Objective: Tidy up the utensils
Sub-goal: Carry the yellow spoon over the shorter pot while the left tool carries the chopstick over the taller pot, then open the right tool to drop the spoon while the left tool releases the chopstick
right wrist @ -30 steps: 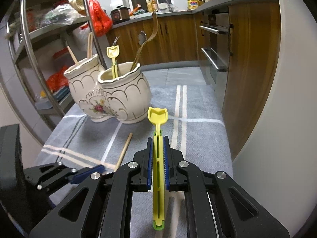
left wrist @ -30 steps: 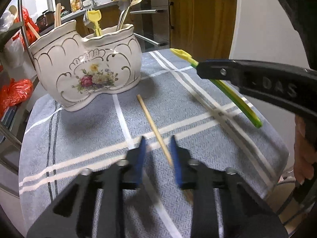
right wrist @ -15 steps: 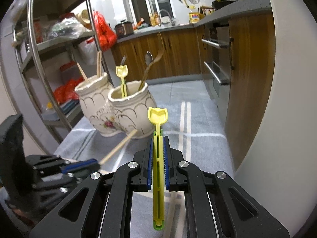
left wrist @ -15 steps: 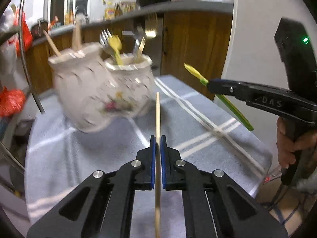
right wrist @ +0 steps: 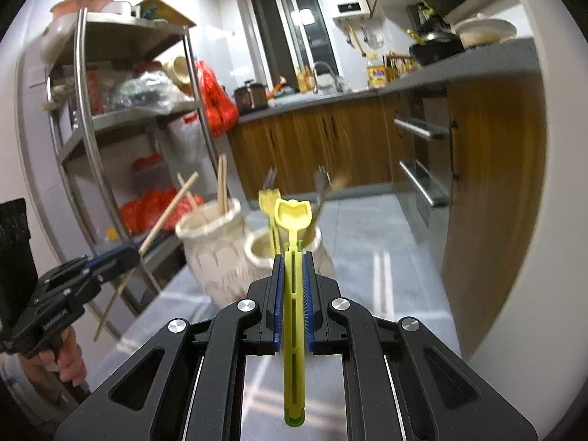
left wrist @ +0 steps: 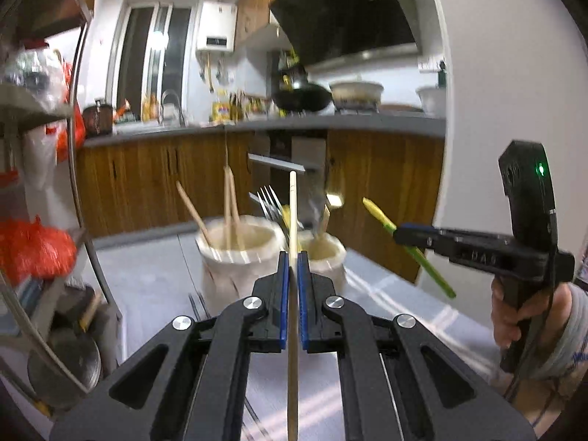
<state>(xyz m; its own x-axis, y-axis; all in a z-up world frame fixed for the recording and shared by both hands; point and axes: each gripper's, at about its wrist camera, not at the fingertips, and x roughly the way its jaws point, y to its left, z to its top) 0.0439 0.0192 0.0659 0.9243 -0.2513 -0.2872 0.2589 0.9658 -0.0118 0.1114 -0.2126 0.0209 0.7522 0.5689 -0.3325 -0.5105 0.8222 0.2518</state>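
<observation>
Both hand-held grippers held in the air, each clamped on one utensil, in front of the white ceramic holder.

The left hand-held gripper (left wrist: 293,257) points slightly downward, its blue pads closed on a thin pale wooden chopstick (left wrist: 293,220) that runs straight out ahead between them, its tip above the two-compartment white ceramic utensil holder (left wrist: 235,257). The right hand-held gripper (right wrist: 293,257), tilted about the same, grips a slotted yellow-and-green plastic utensil with a tulip-shaped head (right wrist: 293,286), pinched along its handle with the head forward. A person's hand (left wrist: 514,316) wraps the right tool's handle. The holder stands on the grey striped cloth (right wrist: 367,257) covering the counter; its left compartment holds wooden chopsticks (right wrist: 222,187), its right a matching yellow utensil (right wrist: 268,202), metal forks (left wrist: 270,202) and a blurred spoon.
</observation>
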